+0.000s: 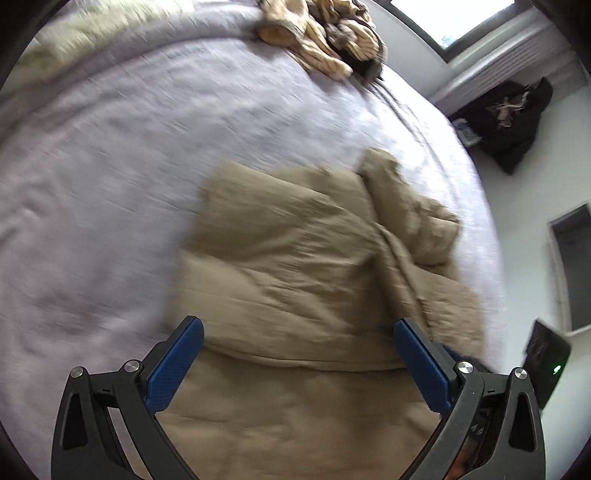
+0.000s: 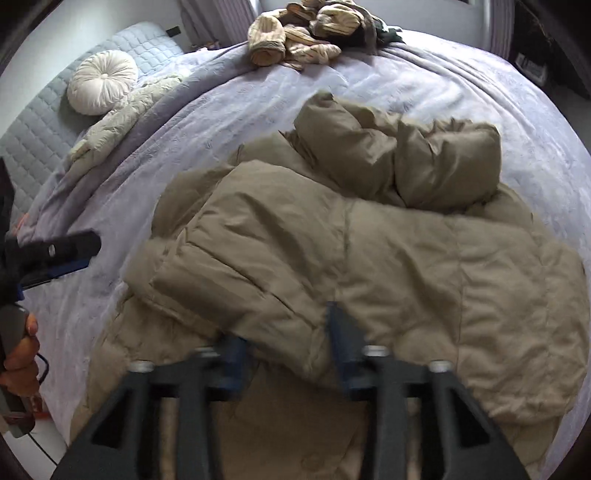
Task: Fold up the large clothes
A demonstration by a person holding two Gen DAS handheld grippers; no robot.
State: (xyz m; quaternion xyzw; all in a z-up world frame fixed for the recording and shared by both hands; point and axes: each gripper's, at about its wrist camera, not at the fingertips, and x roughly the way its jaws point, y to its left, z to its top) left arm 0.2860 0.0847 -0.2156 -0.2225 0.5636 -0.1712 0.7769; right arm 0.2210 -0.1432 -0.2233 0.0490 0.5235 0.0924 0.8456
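Note:
A tan puffer jacket point(image 1: 306, 266) point(image 2: 332, 251) lies crumpled on the lavender bed cover point(image 1: 129, 166) point(image 2: 461, 85), one sleeve folded across its body and the hood bunched at the far side. My left gripper point(image 1: 295, 332) hovers over the jacket's near part, open wide, its blue pads point(image 1: 177, 362) touching nothing. In the right wrist view it shows again at the left edge as the left gripper point(image 2: 83, 254), held by a hand point(image 2: 20, 354). My right gripper point(image 2: 284, 325) is blurred, its jaws apart astride a jacket fold that hides one fingertip.
A heap of striped beige clothes point(image 1: 321, 37) point(image 2: 303, 33) sits at the bed's far edge. A round white cushion point(image 2: 101, 81) and a cream quilted garment point(image 2: 122, 114) lie far left. Past the bed's right edge are a dark bag point(image 1: 509, 118) and a window.

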